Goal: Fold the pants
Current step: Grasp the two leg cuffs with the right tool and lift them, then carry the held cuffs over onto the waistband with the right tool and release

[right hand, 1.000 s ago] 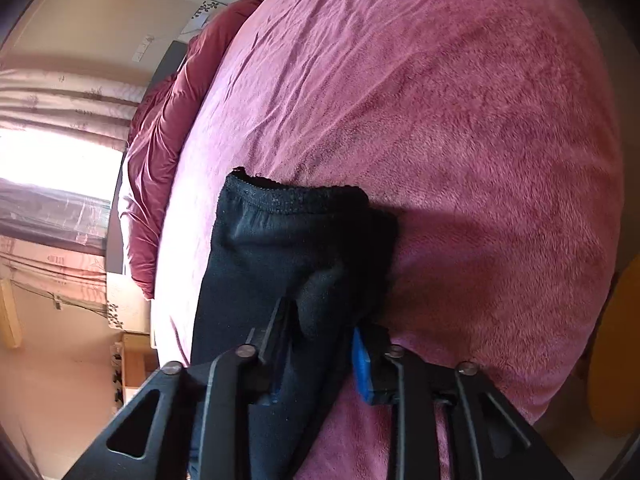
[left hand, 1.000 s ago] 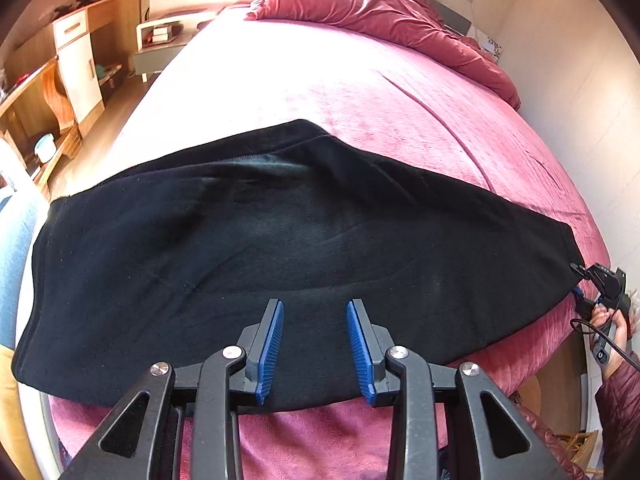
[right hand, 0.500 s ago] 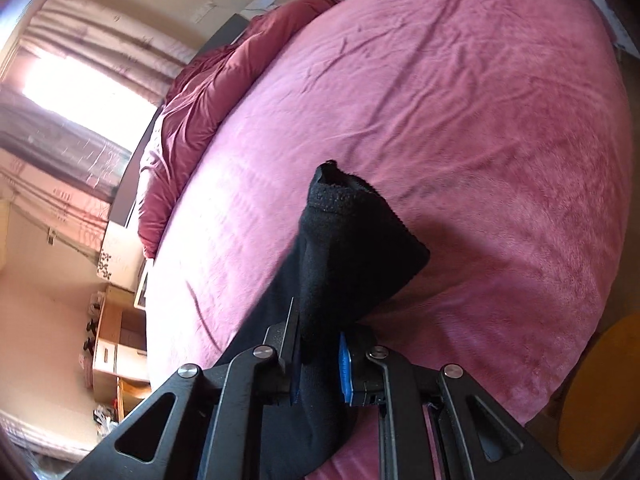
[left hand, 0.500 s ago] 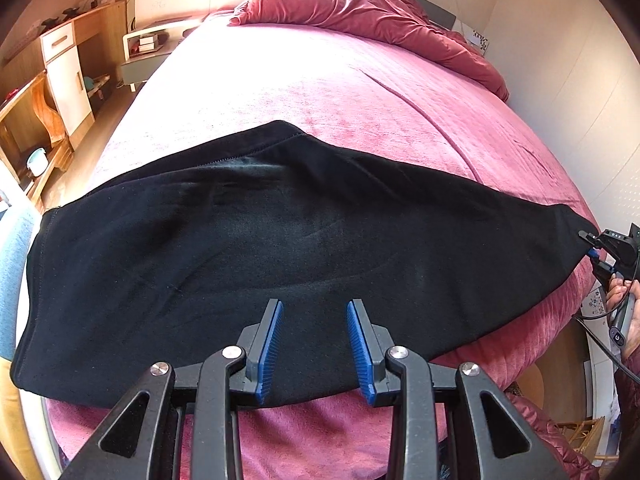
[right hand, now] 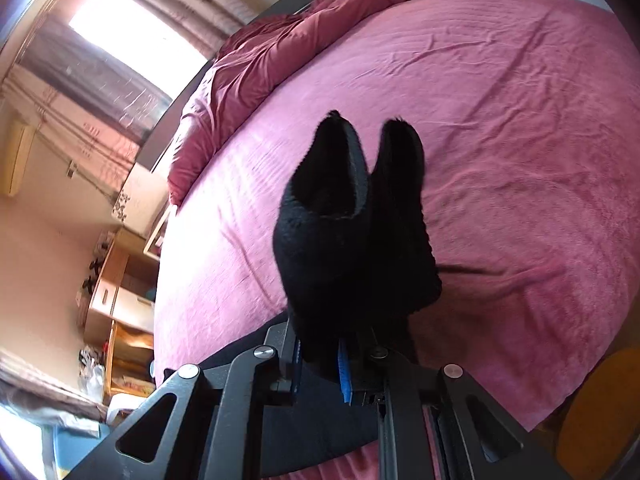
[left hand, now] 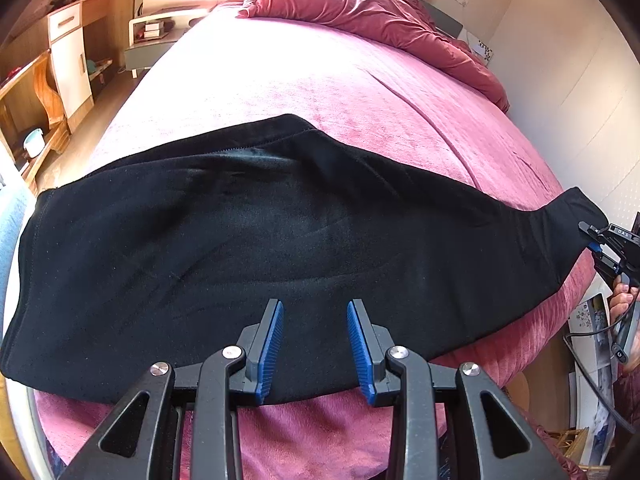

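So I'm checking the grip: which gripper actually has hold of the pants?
The right gripper: it is shut on the cuff end of the pants. The left gripper hangs open, holding nothing.

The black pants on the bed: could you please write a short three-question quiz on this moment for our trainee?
1. True or false: the left gripper is open above the black pants.
2. What does the right gripper hold: A) the red duvet, B) the pants' cuff end, C) nothing?
3. What do the pants lie on?

Key: 1 true; 2 B; 3 the pink bedspread.
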The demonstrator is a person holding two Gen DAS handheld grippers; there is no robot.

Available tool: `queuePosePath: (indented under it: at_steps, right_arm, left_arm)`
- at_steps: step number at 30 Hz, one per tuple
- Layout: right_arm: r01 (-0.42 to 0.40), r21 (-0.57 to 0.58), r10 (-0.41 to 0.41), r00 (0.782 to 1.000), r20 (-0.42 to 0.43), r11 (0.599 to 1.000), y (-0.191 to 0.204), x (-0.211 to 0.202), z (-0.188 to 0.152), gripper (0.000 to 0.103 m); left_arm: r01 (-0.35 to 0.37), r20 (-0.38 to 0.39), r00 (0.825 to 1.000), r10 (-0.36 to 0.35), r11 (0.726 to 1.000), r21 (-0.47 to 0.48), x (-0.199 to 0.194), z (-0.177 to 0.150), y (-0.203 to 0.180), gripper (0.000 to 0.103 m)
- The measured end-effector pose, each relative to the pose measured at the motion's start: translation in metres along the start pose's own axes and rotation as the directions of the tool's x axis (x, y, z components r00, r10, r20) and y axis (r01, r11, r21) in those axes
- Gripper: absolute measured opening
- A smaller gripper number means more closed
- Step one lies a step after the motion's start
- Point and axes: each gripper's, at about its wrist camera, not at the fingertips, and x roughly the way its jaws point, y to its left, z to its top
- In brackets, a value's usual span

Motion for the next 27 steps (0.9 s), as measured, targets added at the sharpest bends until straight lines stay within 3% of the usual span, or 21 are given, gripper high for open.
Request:
queuePosePath:
  at_steps: [8,14,22,27]
  right_arm:
    - [-0.055,-0.150,0.041,0.995,-0.094,0.987,0.071,0.021,-0.032,0.015]
    - [-0.111,-0.267,0.051,0.974,-0.222,0.957,0.127,0.062,-0.080,0.015]
    - [-0.146,-0.451,-0.036,0.928,-0.371,0.881,0.185,0.122,-0.167,0.015]
    - [-0.132,-0.550,-0.111,0.916,-0.387,0.825,0.201,0.146,-0.205,0.022]
  left_arm:
    - [0.052,-0.013,0.999,-0.053,0.996,-0.066,0.003,0.001,0.013,0.034]
    - [0.102,-0.015,0.994,-0.105,0.988,-0.115,0.003,0.003,0.021,0.034]
    - [0.217,-0.022,0.975,-0.223,0.964,-0.156,0.007,0.013,0.023,0.034]
    - [0.289,-0.038,0.953,-0.301,0.938,-0.190,0.015,0.018,0.021,0.034]
